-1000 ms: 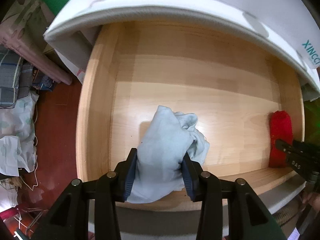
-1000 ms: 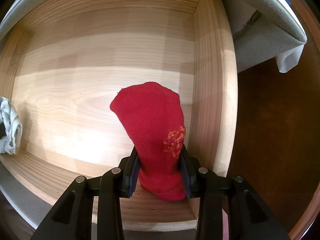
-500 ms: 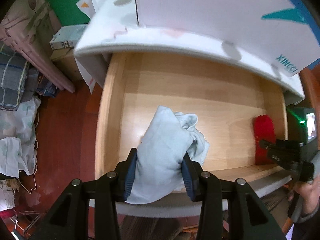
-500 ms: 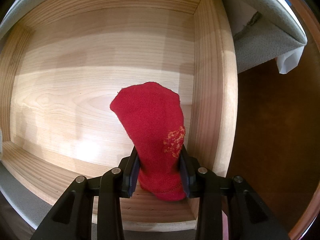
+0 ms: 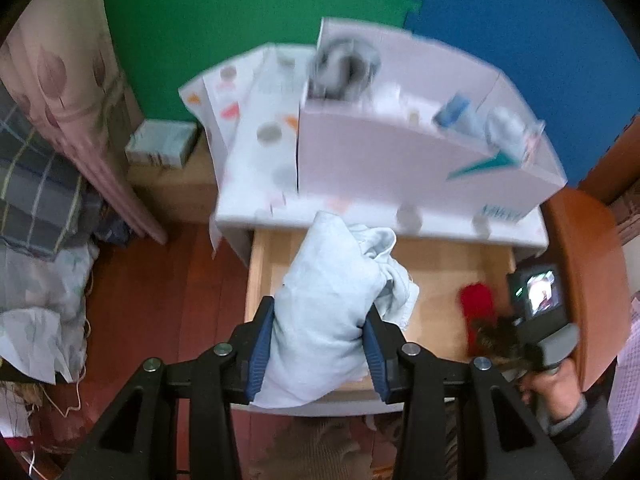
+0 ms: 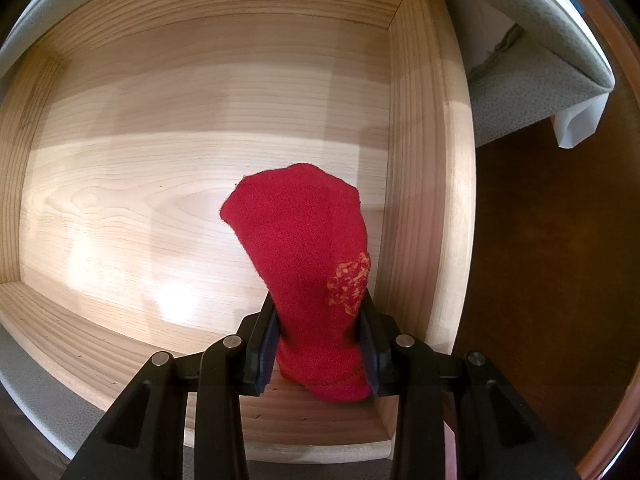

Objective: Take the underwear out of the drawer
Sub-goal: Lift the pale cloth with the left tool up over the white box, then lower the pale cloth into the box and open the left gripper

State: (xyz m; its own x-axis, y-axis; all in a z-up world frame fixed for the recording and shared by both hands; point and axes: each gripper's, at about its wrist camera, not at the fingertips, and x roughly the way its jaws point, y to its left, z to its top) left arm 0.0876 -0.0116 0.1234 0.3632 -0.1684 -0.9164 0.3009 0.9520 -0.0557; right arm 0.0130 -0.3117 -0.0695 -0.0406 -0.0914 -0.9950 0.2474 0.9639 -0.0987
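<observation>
Pale blue underwear (image 5: 328, 300) sits between blue pads (image 5: 260, 344) on the black left gripper (image 5: 318, 346); the red sock (image 6: 308, 256) with an orange patch (image 6: 350, 286) is in the black right gripper (image 6: 318, 354). The drawer (image 6: 160, 128) is light wood with striped grain, the floor (image 5: 160, 300) reddish-brown. The wall mats (image 5: 240, 8) are green and blue, the cabinet top cover (image 5: 256, 140) is white with grey, orange and pink spots, and the white box (image 5: 380, 164) has a teal mark.

Left wrist view: motion blur over the white cabinet (image 5: 420, 168) beyond the tongs.
Right wrist view: sharp; glare patch on the drawer (image 6: 172, 304) floor left of the tongs.
Edges: fisheye bending, dark corners.
</observation>
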